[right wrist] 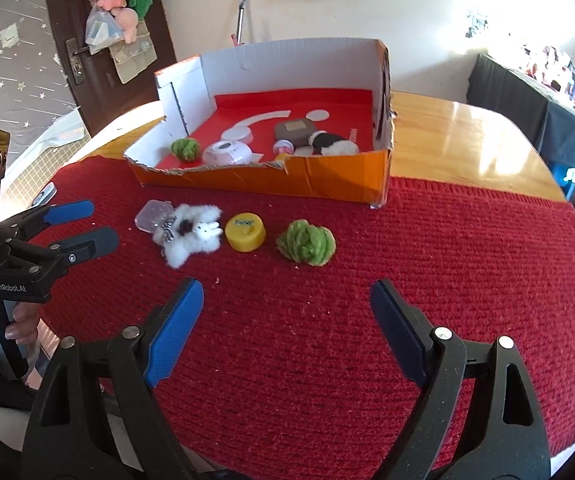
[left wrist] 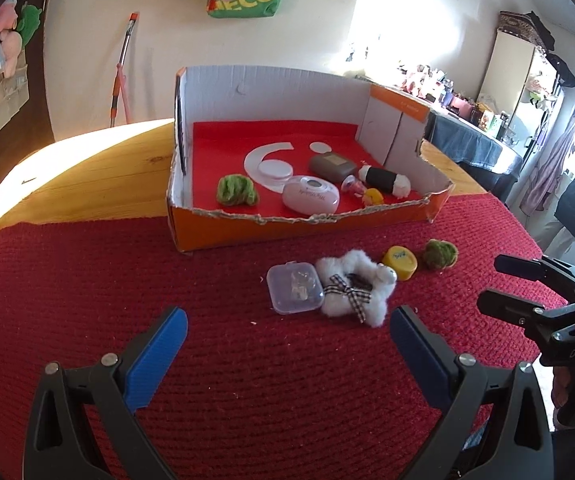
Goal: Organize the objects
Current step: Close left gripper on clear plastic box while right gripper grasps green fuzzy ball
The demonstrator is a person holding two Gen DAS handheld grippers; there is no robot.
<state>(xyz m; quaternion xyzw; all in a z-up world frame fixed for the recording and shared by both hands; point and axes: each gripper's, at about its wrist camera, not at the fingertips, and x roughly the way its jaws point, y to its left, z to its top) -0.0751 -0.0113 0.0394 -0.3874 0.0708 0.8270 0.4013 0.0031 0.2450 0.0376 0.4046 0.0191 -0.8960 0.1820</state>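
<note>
Evidently four loose things wait on the red mat, ahead of both pairs of fingers and short of the orange box (left wrist: 271,228). The left gripper (left wrist: 287,356) and right gripper (right wrist: 283,336) both stand wide apart, holding nothing. The white plush toy (left wrist: 357,288) looks light and squashy; pinch its body. Beside it, the clear plastic case (left wrist: 295,288) looks rigid and slick; grip its flat sides. The yellow cap (right wrist: 246,233) and green pom-pom (right wrist: 307,243) lie beyond the right fingers.
</note>
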